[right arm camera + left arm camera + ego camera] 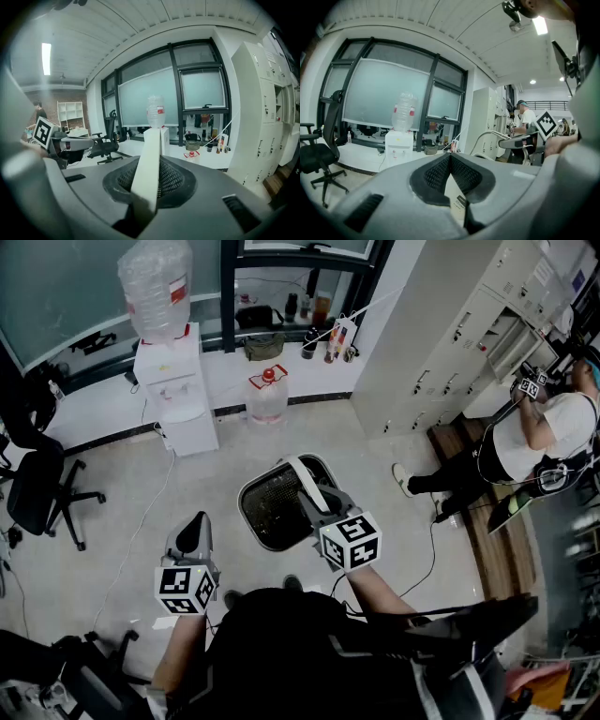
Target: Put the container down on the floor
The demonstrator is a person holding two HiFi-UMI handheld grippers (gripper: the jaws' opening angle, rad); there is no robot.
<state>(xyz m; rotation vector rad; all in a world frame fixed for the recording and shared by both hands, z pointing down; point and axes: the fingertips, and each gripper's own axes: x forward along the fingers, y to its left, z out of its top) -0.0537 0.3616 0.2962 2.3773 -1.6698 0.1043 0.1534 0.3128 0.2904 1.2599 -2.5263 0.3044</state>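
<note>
Nearest the wearer, low on the left of the head view: left claw (195, 521) held out over the floor (122, 521), well apart from everything else. In its own view the pads meet at the tips with nothing between them, so it is clenched and empty.

Just right of it and a little further out: right claw (311, 493) clamped on the white rim (148, 154) of the container (270, 512). In the right gripper view that white strip runs up between the two pads, and both press on it.

Container: dark mesh bin, open mouth facing up at the camera, in front of the wearer and nearer the right arm than the left. From above I cannot tell whether its base touches the floor or hangs clear.

Beyond it: a capped water jug (267, 395) stands on the floor by the wall. Left of that is a white water dispenser (173, 390) with an upturned bottle (155, 277) on top.

Far left: black office chair (42, 488).

Far right: pale lockers (459, 334), with another person (539, 437) beside them.
</note>
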